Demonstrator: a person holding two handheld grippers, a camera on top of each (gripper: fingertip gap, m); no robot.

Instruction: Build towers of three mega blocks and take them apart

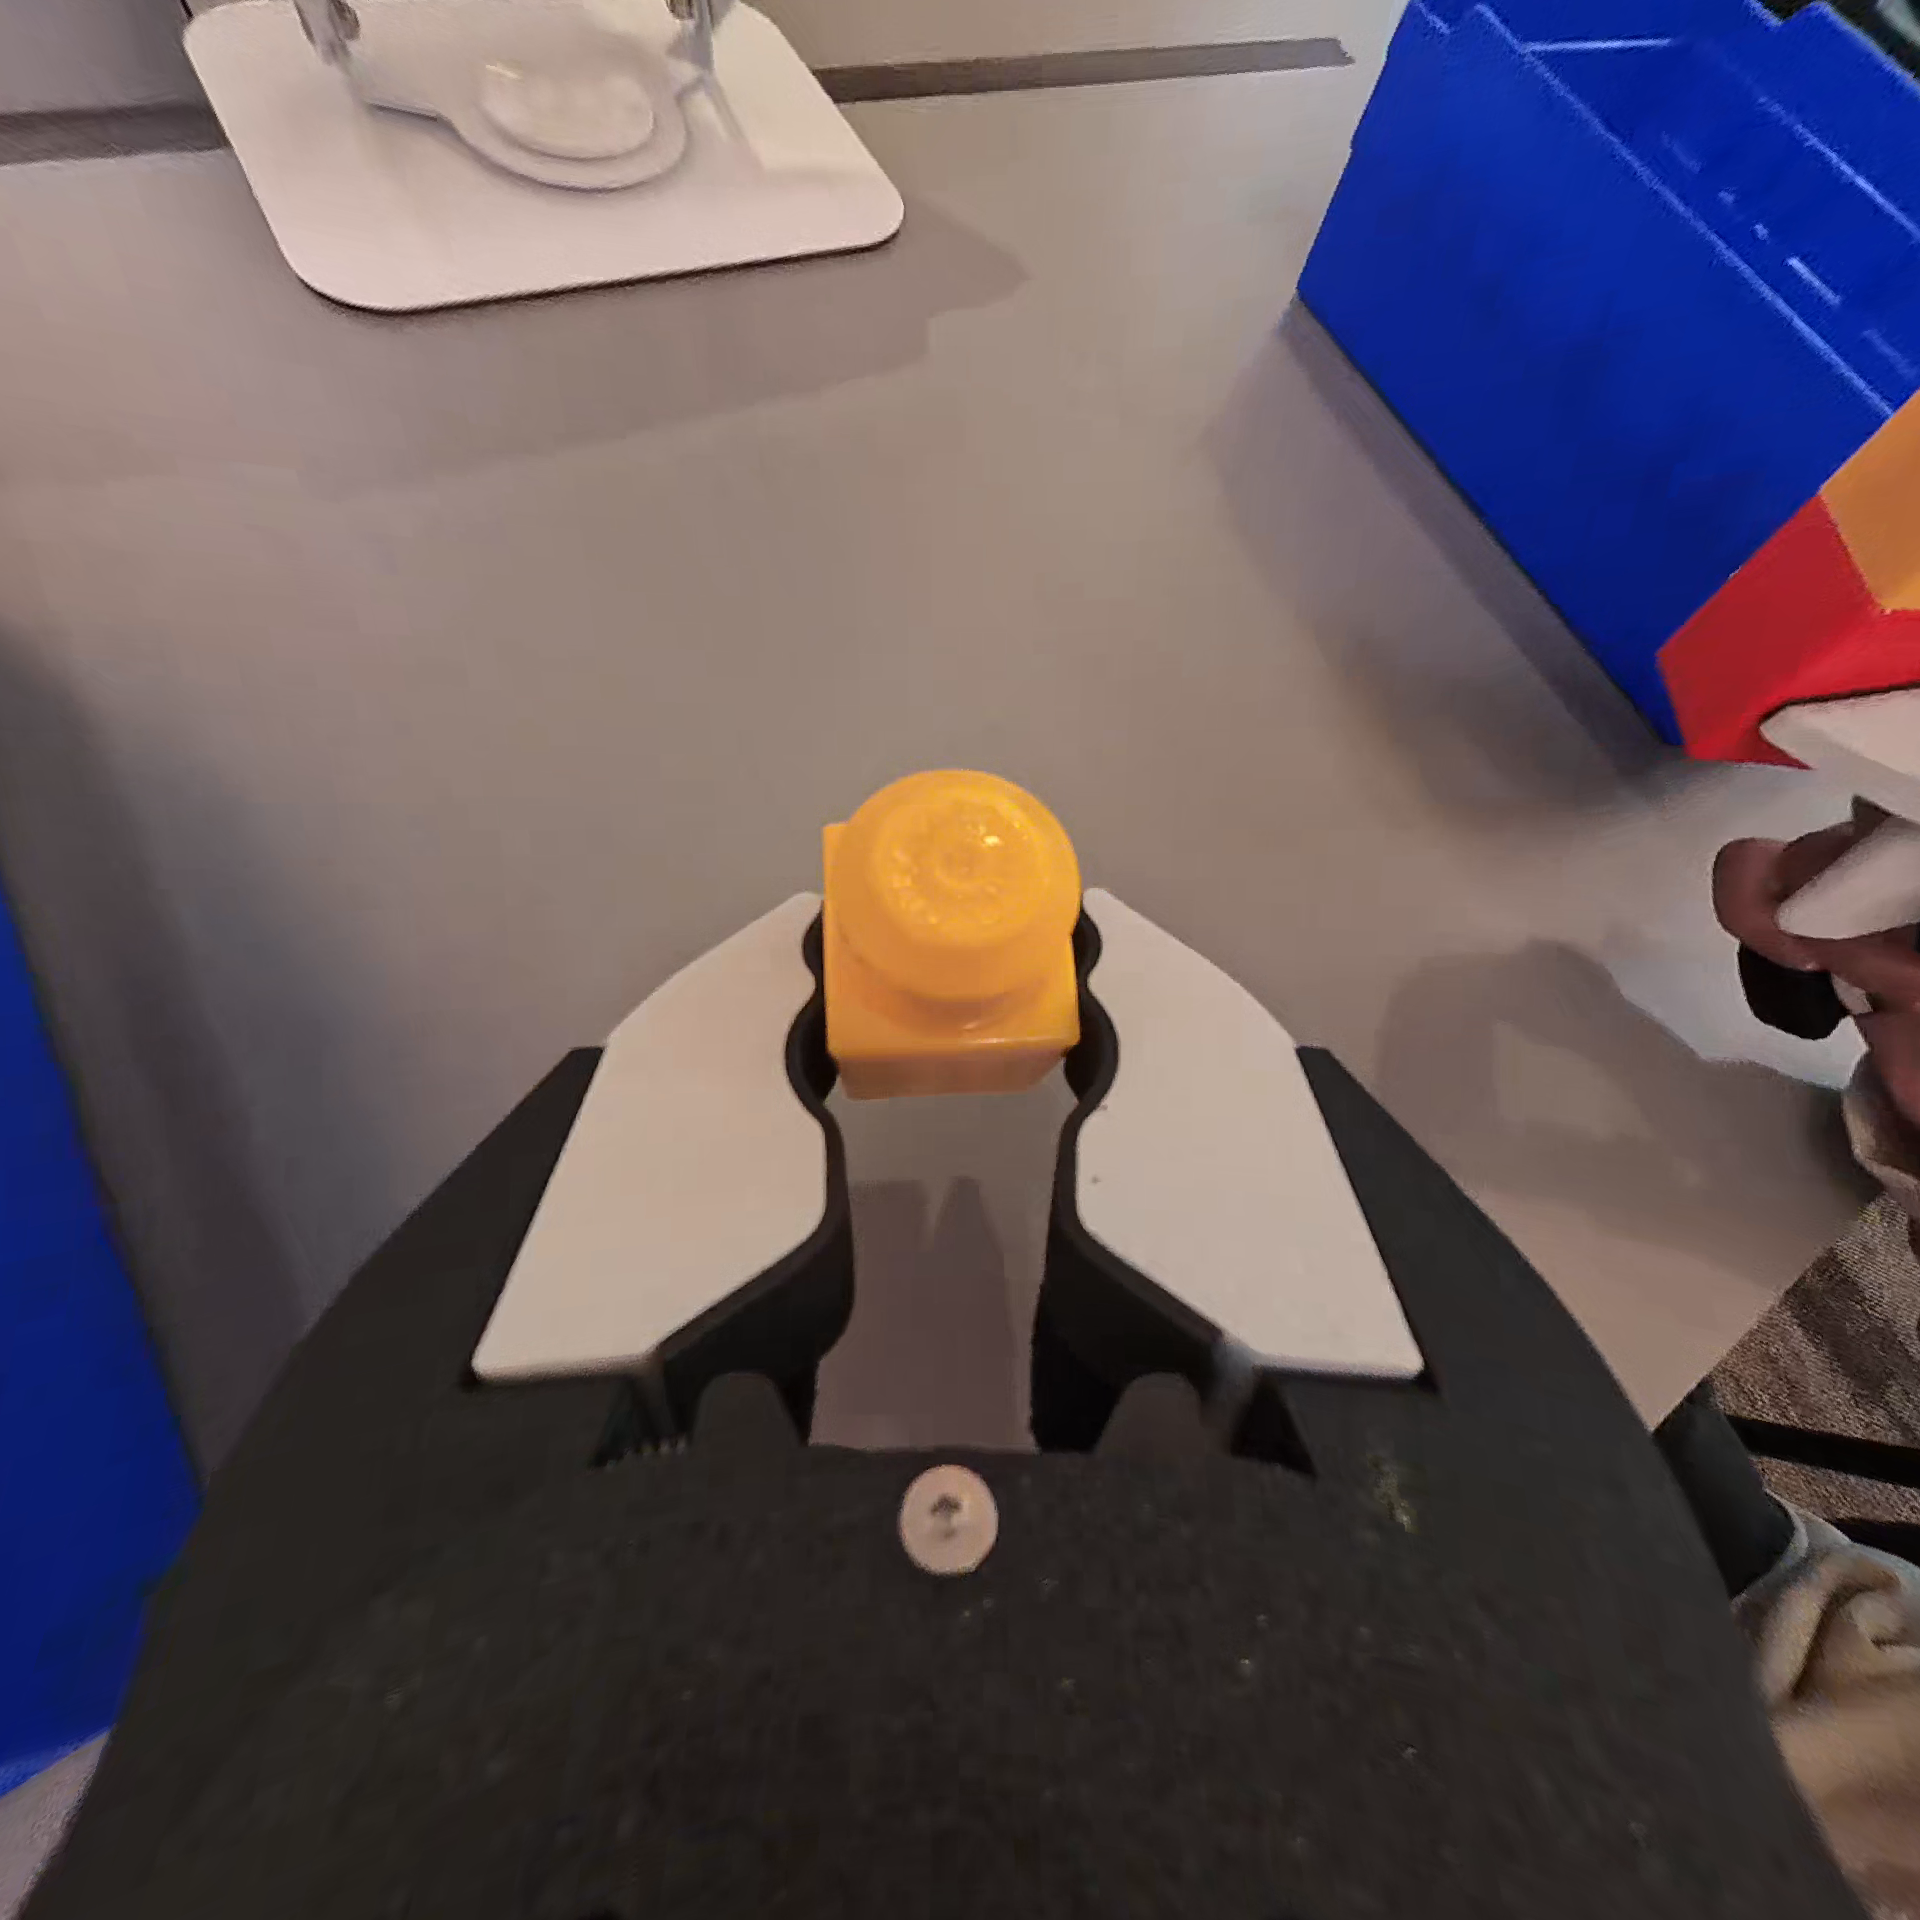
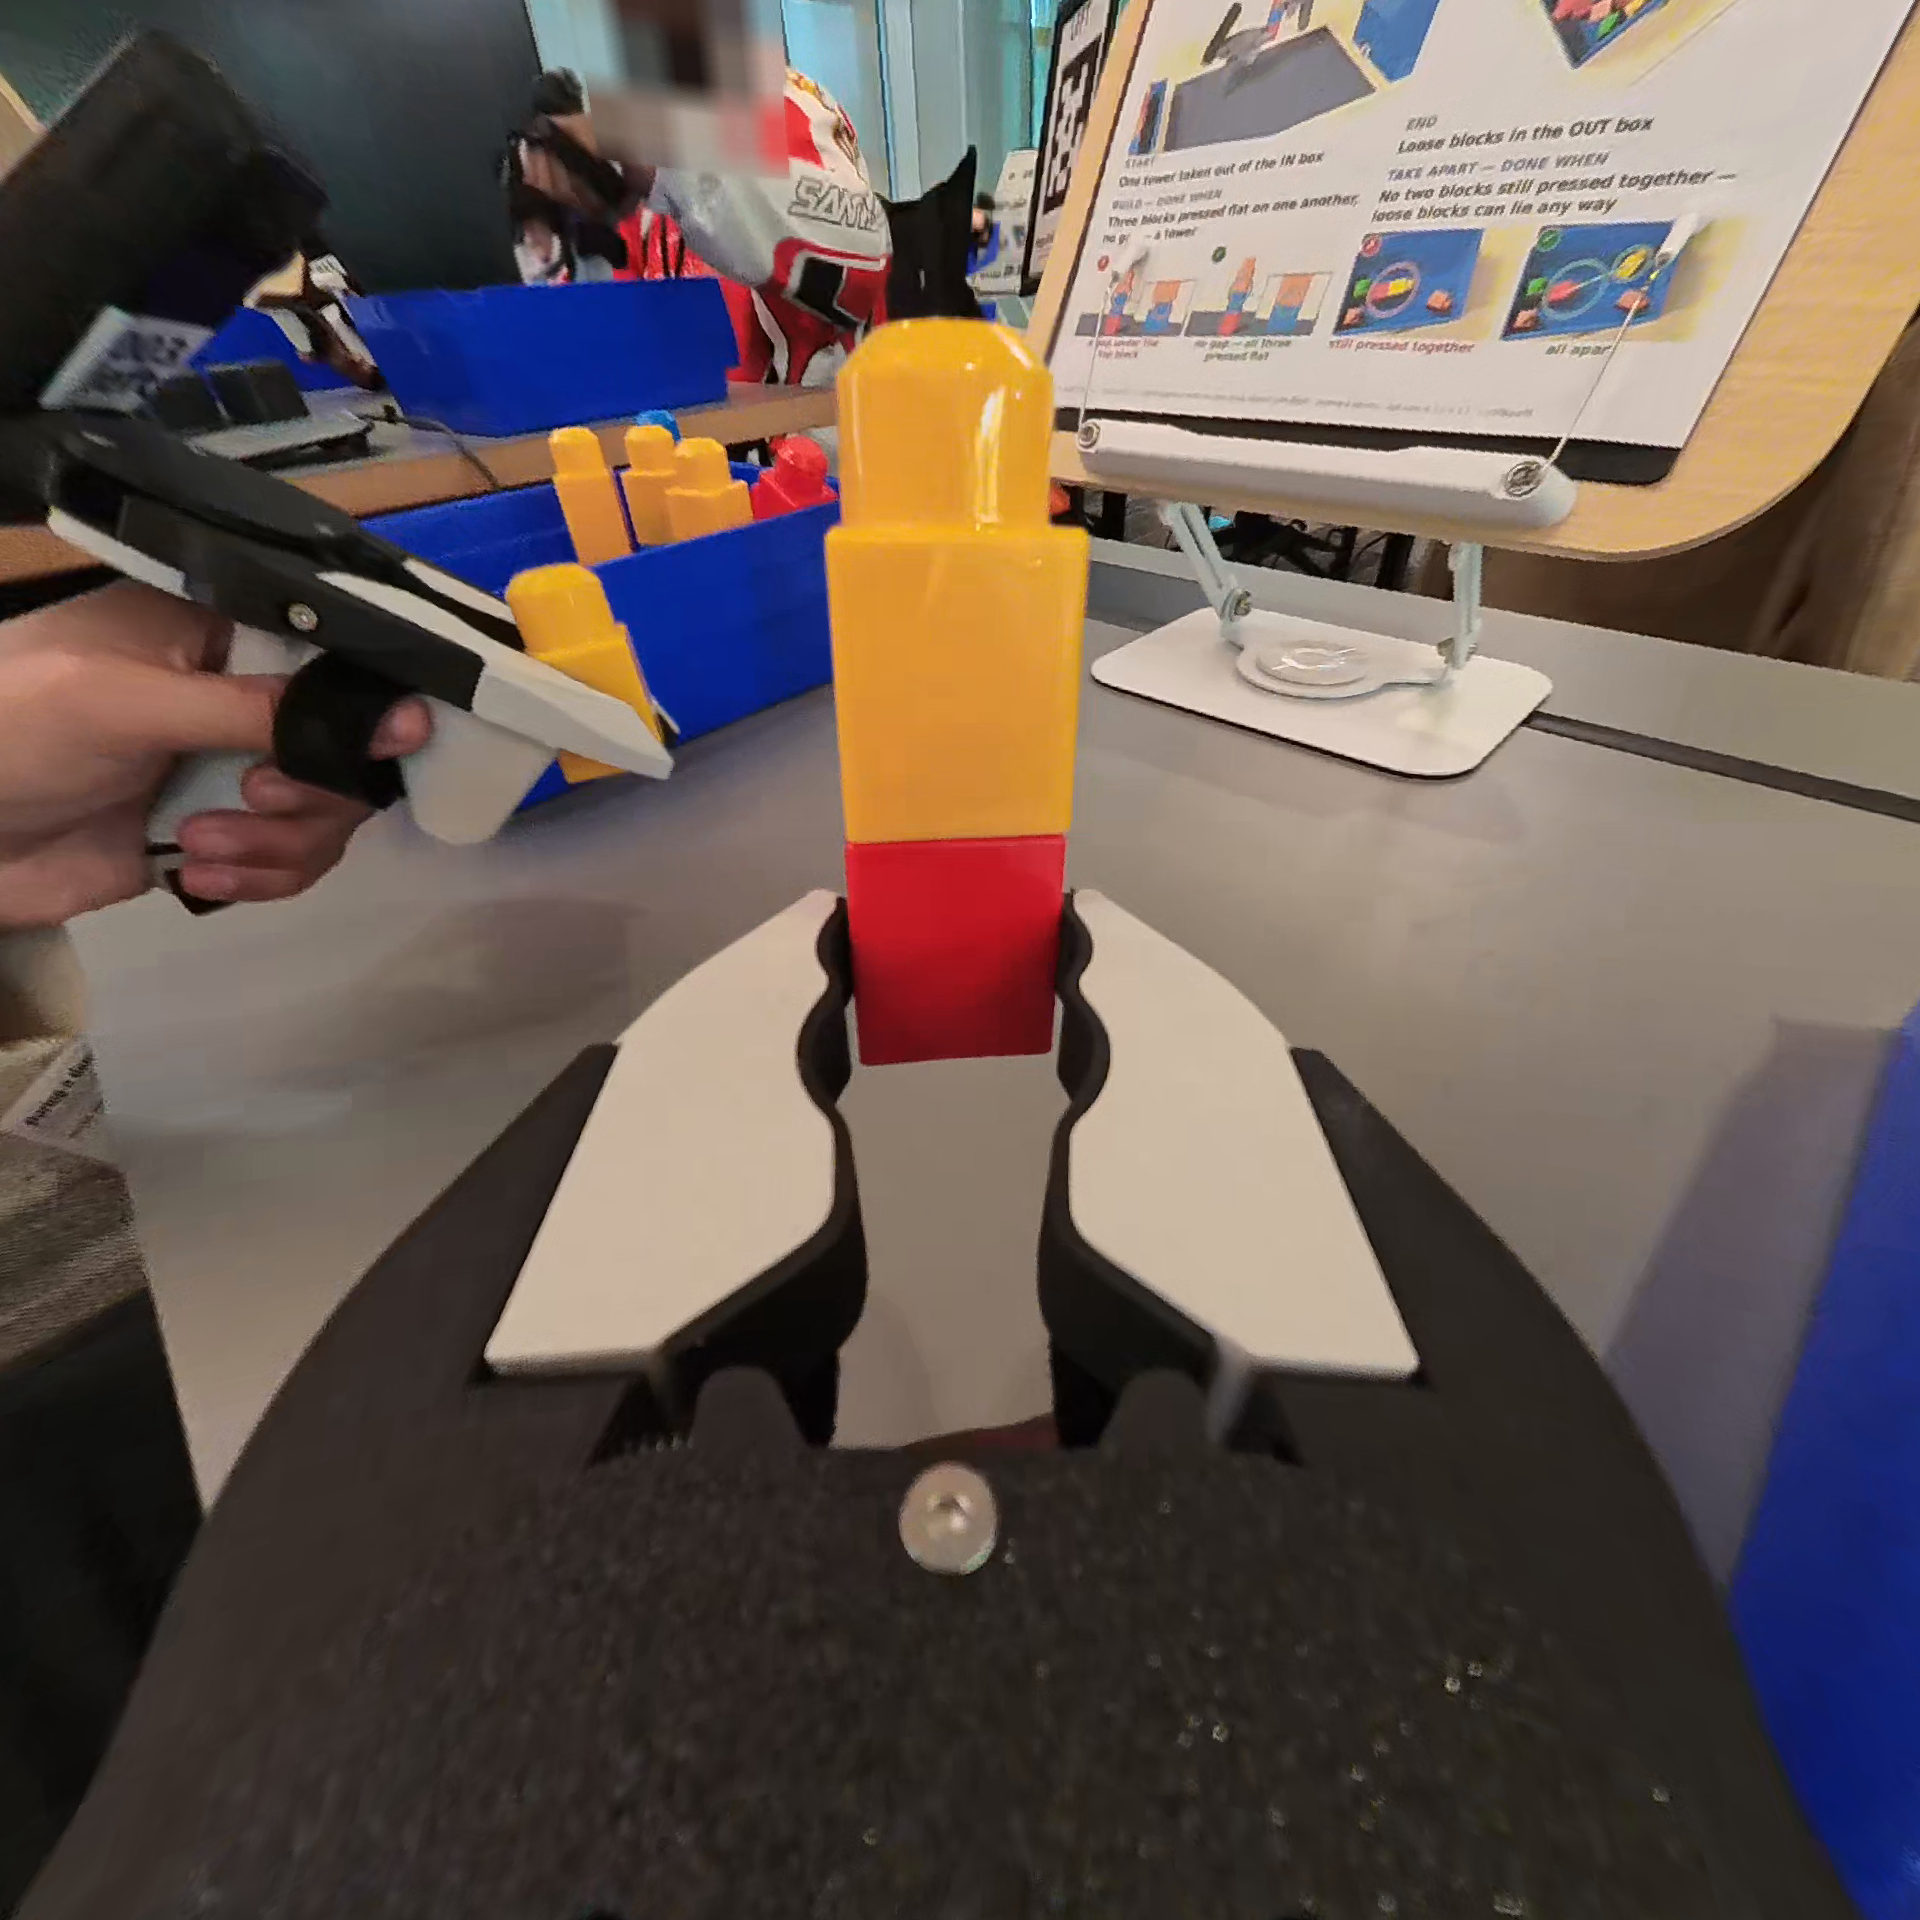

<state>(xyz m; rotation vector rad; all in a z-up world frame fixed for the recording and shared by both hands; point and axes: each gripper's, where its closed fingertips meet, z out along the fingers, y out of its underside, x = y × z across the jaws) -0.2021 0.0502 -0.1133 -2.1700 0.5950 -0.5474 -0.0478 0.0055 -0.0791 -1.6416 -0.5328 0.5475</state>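
The left gripper [image 1: 951, 977] tilts down over the table [image 1: 520, 623], clamping a single orange block [image 1: 951, 966], stud up. The right gripper [image 2: 954, 966] is level, pads pressing the red block [image 2: 951, 945] beneath an upright orange block [image 2: 956, 675].

White stand base [image 1: 540, 156] on grey table [image 1: 520, 571]; instruction board [image 2: 1455, 208] above; person [image 2: 790, 260] behind.
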